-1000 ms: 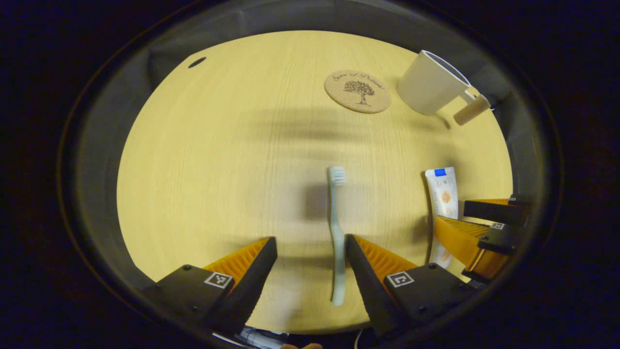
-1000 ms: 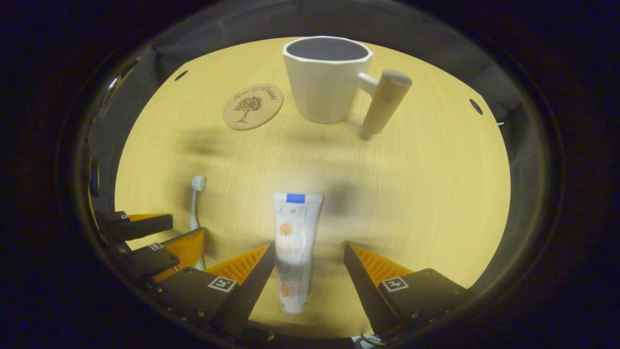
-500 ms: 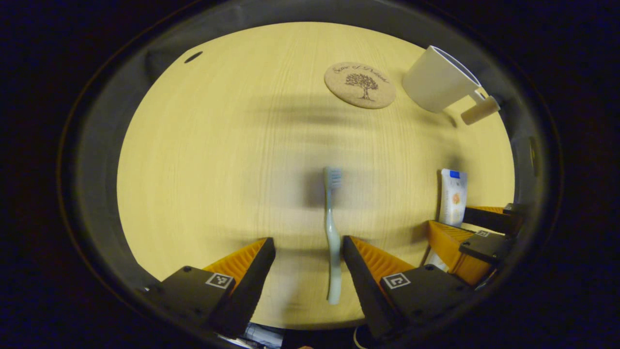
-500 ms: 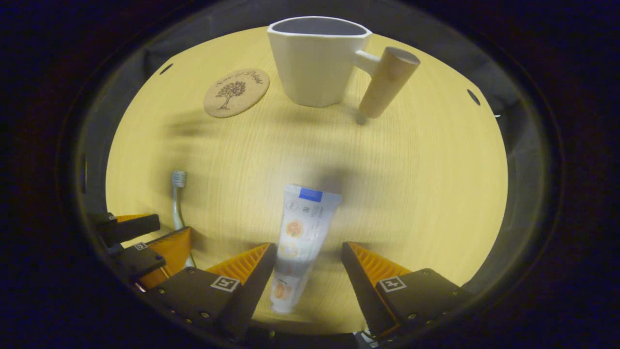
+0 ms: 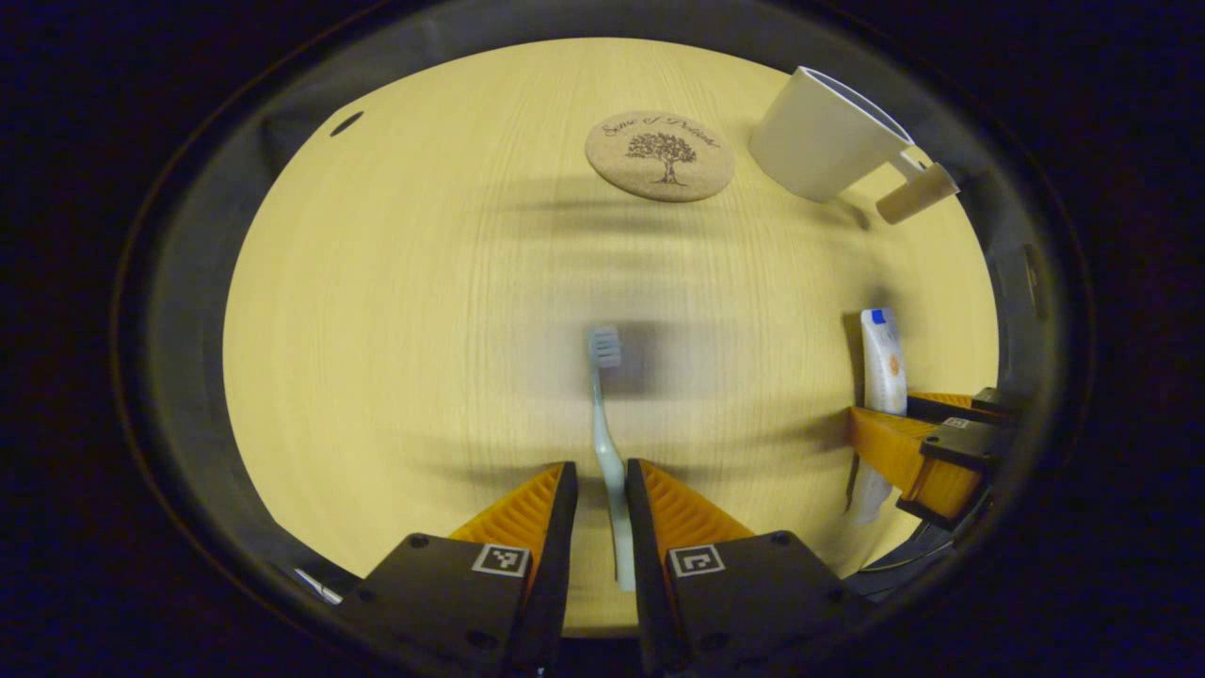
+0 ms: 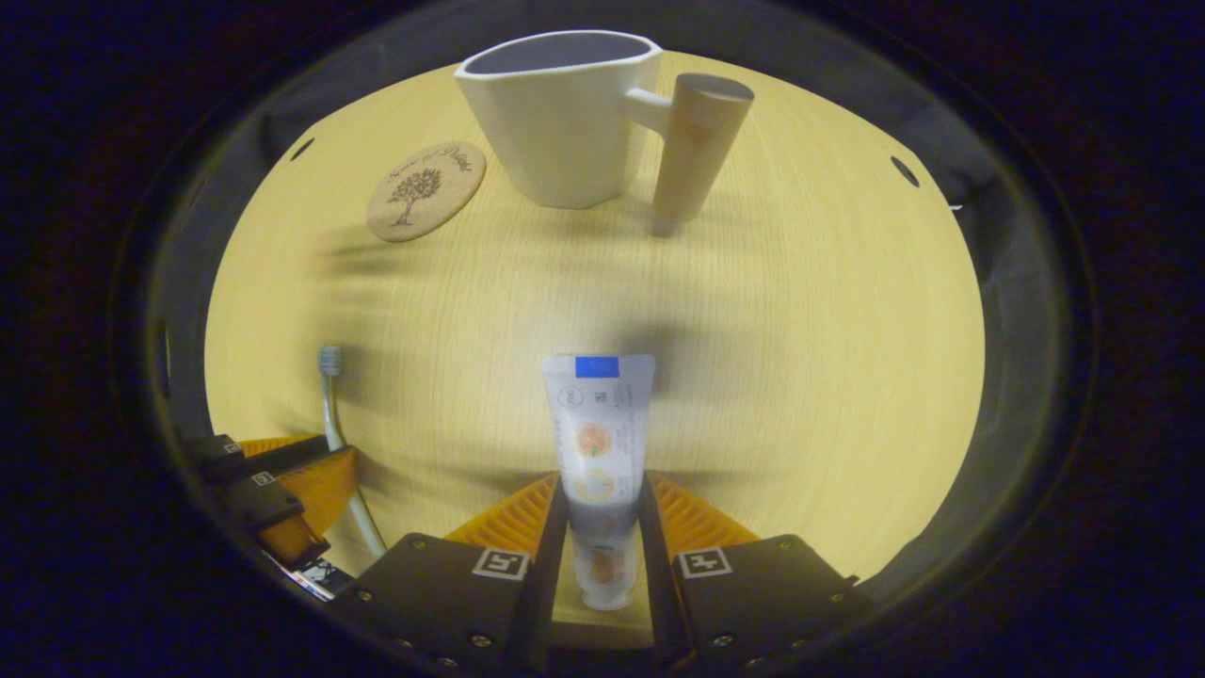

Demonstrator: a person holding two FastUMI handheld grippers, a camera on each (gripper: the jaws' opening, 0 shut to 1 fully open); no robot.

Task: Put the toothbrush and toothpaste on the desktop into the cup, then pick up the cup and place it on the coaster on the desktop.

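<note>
Toothbrush (image 5: 607, 443) between left jaws, toothpaste (image 6: 597, 443) between right; cup (image 6: 555, 127), coaster (image 6: 425, 191) beyond.

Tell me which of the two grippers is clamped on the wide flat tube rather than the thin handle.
The right gripper: its fingers press the toothpaste, while the left gripper pinches the slim toothbrush.

The left gripper view looks forward and down from low over the desktop (image 5: 395, 311), along its fingers, toward the far edge. The right gripper view, just beside it on the right, faces the same way. Both share the coaster (image 5: 659, 155), cup (image 6: 555, 122), toothbrush (image 5: 607, 443) and toothpaste (image 6: 598, 443).
</note>
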